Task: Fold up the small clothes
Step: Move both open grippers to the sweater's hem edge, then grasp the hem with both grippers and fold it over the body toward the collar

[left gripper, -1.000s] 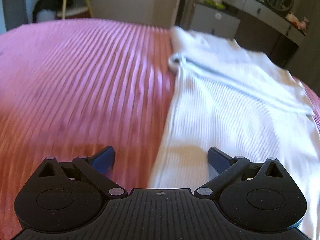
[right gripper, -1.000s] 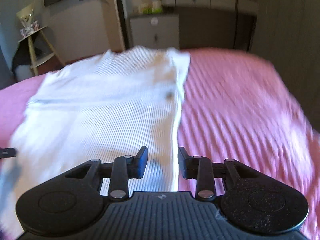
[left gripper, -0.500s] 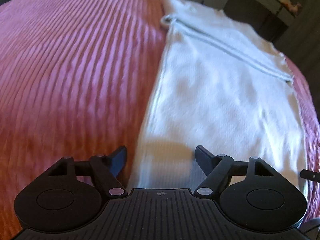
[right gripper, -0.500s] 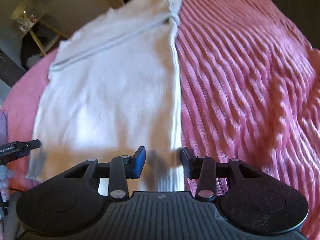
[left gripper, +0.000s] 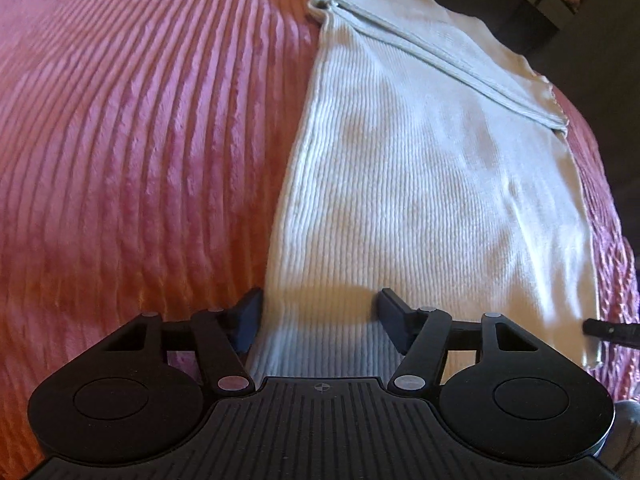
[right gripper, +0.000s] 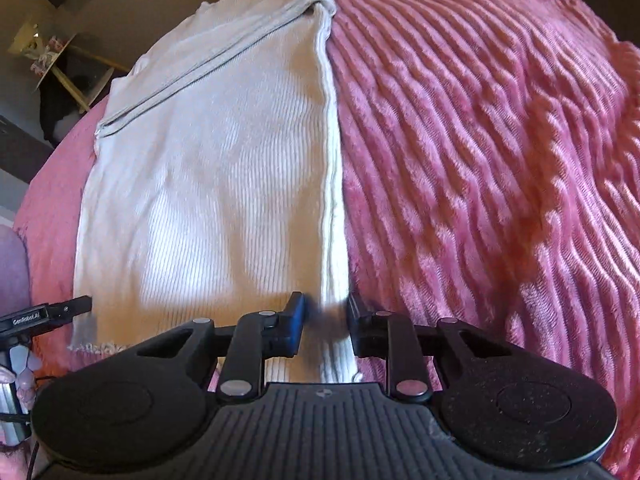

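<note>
Both grippers are now tilting steeper toward the bed than a second ago; the furniture that filled the top of each view is mostly gone from frame, and the white ribbed garment [left gripper: 420,184] is filling far more of each picture.

Left gripper [left gripper: 320,320]: jaws have just been closing and are standing about half apart. Its fingers are straddling the garment's near corner at 6 o'clock in the left wrist view; the 9 o'clock finger [left gripper: 248,316] is sitting over the pink ribbed bedspread [left gripper: 132,152] just beside the garment's side edge, the other over the cloth. Pads are not pressing together; cloth is lying between them, not yet pinched.

Right gripper [right gripper: 324,320]: jaws have just been closing and are standing narrow. The garment's hemmed side edge [right gripper: 332,184] is running down between the fingers. That spot is blurred, so whether the pads are already pressing the cloth I cannot tell.

Garment position: lying flat on the bedspread, lengthwise from 6 toward 12 o'clock in both views, with a folded band crossing it near the far end. In the right wrist view the left gripper's tip is showing at 9 o'clock by the opposite corner; in the left wrist view the right gripper's tip is showing at 3 o'clock.

No containers are in view.
</note>
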Motion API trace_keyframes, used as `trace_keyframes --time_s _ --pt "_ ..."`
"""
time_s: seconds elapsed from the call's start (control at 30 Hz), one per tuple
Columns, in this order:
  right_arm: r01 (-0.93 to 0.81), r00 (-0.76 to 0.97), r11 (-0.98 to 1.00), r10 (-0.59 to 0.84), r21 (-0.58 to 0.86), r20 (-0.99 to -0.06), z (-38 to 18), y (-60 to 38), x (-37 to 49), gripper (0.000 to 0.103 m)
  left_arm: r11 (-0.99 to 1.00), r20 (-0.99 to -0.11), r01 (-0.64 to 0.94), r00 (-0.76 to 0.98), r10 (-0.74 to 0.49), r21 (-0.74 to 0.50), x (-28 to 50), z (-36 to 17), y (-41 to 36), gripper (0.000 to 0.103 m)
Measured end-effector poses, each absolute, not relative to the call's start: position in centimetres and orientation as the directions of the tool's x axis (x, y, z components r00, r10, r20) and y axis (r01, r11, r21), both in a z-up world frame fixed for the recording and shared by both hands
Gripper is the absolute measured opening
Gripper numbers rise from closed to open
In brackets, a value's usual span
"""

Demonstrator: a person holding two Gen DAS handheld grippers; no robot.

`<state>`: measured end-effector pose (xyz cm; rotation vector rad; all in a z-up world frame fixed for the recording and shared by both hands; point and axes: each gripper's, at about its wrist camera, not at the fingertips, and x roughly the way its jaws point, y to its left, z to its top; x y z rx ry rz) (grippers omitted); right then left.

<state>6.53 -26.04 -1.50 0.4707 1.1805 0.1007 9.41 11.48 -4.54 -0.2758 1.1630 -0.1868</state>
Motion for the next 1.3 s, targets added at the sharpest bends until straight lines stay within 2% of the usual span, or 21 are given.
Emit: trace_keyframes --time_s 0.43,0.57,0.6,0.63,0.67,0.7,0.73,0.8,1.0,1.17,1.3 --pt "0.148 0.352 0.888 0.365 0.436 -0.862 -2.2 -26.1 7.1 0.025 0.942 -0.879 0.077 0.342 -0.332 -0.326 8.5 -4.5 12.0 0.050" --pt "0.162 0.365 0.870 0.386 0.465 -0.848 -2.5 -26.6 6.9 0.031 0.933 -0.871 0.058 0.340 -0.353 -0.356 8.3 -4.7 12.3 0.049" --pt "0.159 0.367 0.872 0.383 0.463 -0.848 -2.5 -27.0 6.8 0.030 0.933 -0.871 0.059 0.342 -0.352 -0.354 8.3 -4.7 12.2 0.044" --pt "0.149 0.376 0.881 0.370 0.450 -0.850 -2.3 -26.8 6.7 0.023 0.933 -0.870 0.063 0.346 -0.352 -0.353 8.3 -4.7 12.1 0.039" --pt "0.130 0.386 0.884 0.371 0.448 -0.845 -2.1 -26.7 6.6 0.009 0.932 -0.867 0.068 0.348 -0.357 -0.357 8.3 -4.6 12.0 0.030" --pt "0.114 0.392 0.885 0.377 0.451 -0.839 -1.9 -26.1 6.6 0.008 0.928 -0.862 0.073 0.350 -0.367 -0.365 8.3 -4.6 12.1 0.016" --pt "0.101 0.398 0.886 0.381 0.452 -0.835 -1.7 -26.0 6.6 0.008 0.922 -0.856 0.074 0.350 -0.380 -0.379 8.2 -4.5 12.2 0.013" --pt "0.094 0.404 0.884 0.386 0.458 -0.829 -1.4 -26.0 6.6 0.008 0.921 -0.854 0.074 0.353 -0.383 -0.383 8.2 -4.3 12.2 0.012" --pt "0.118 0.450 0.790 0.497 0.602 -0.742 -0.1 -27.5 6.7 0.008 0.909 -0.833 0.163 0.364 -0.417 -0.384 8.1 -2.6 12.0 0.011" --pt "0.140 0.535 0.685 0.555 0.715 -0.637 1.0 -29.1 8.2 0.008 0.844 -0.731 0.193 0.429 -0.531 -0.500 9.0 0.8 12.8 0.011" --pt "0.156 0.625 0.653 0.516 0.741 -0.586 1.9 -30.2 10.8 0.008 0.792 -0.632 0.168 0.517 -0.577 -0.587 12.0 2.9 13.5 0.011"
